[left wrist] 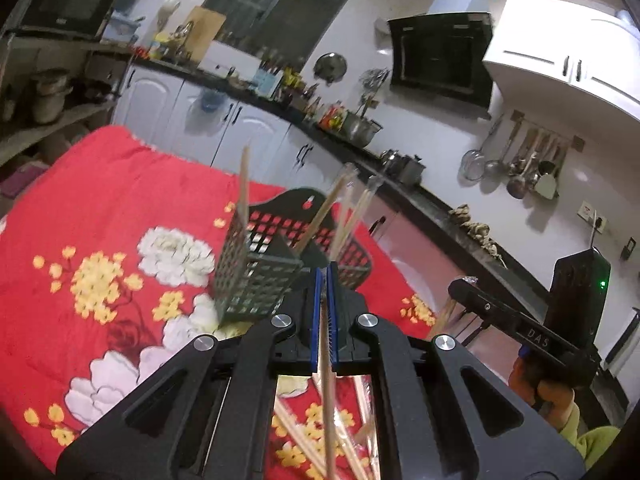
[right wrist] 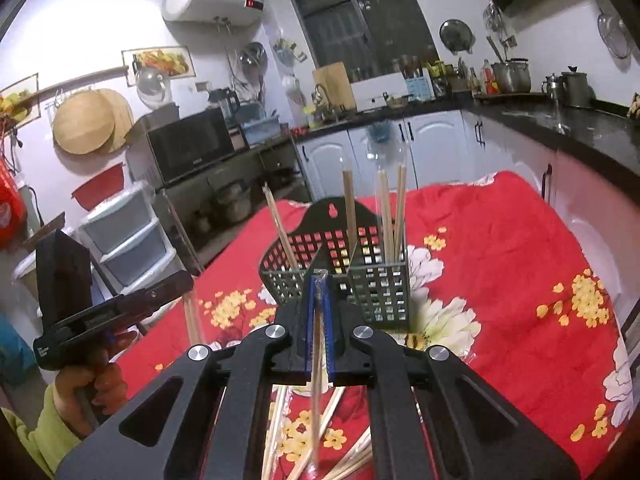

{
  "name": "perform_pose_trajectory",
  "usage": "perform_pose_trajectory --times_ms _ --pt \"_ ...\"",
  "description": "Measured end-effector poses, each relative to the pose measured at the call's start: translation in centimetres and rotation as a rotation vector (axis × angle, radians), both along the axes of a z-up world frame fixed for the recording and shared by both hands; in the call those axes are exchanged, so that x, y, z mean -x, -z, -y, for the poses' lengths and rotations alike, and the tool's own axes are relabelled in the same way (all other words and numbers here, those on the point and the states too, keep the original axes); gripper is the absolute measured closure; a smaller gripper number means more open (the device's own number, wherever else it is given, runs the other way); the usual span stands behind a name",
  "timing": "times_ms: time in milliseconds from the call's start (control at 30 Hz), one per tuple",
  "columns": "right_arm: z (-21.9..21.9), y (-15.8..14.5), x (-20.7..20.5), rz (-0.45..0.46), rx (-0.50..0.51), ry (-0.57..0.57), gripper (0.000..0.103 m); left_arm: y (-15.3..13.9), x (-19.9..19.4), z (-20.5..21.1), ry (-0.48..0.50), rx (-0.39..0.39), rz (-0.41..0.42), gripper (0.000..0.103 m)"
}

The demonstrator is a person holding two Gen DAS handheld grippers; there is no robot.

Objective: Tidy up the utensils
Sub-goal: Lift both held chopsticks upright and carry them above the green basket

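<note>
A black mesh utensil caddy (left wrist: 260, 276) (right wrist: 360, 272) stands on a red floral tablecloth (left wrist: 100, 208) (right wrist: 520, 272), with several wooden chopsticks (right wrist: 386, 208) upright in its compartments. My left gripper (left wrist: 325, 276) is shut on a single chopstick (left wrist: 329, 400), just in front of the caddy. My right gripper (right wrist: 319, 280) is shut on a plastic-wrapped chopstick (right wrist: 316, 392), also close in front of the caddy. Several loose chopsticks (left wrist: 304, 440) (right wrist: 332, 452) lie on the cloth under both grippers.
Each view shows the other hand-held gripper at its side (left wrist: 528, 332) (right wrist: 100, 312). A dark kitchen counter (left wrist: 400, 176) (right wrist: 560, 124) with pots runs behind the table. White drawers (right wrist: 128, 236) stand at the left.
</note>
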State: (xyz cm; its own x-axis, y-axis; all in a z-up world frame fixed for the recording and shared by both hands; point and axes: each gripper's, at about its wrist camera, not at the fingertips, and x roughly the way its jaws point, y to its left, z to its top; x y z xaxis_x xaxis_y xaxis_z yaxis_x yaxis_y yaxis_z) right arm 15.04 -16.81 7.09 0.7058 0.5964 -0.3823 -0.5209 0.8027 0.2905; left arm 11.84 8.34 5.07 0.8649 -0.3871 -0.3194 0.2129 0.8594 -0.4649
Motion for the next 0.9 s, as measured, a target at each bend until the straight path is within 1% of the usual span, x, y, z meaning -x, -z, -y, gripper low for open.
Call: perform_pose_trajectory --times_ms 133,467,900 --pt "0.6 -0.6 0.3 0.032 -0.004 0.029 0.098 -1.3 -0.1 0.9 0.020 -0.012 0.032 0.102" --pt "2.6 -1.6 0.5 0.062 -0.039 0.079 0.098 -4.0 -0.7 3.2 0.071 -0.061 0.091 0.102" --pt "3.5 -3.4 0.5 0.119 -0.068 0.104 0.098 -7.2 -2.9 5.8 0.103 -0.098 0.162 0.102"
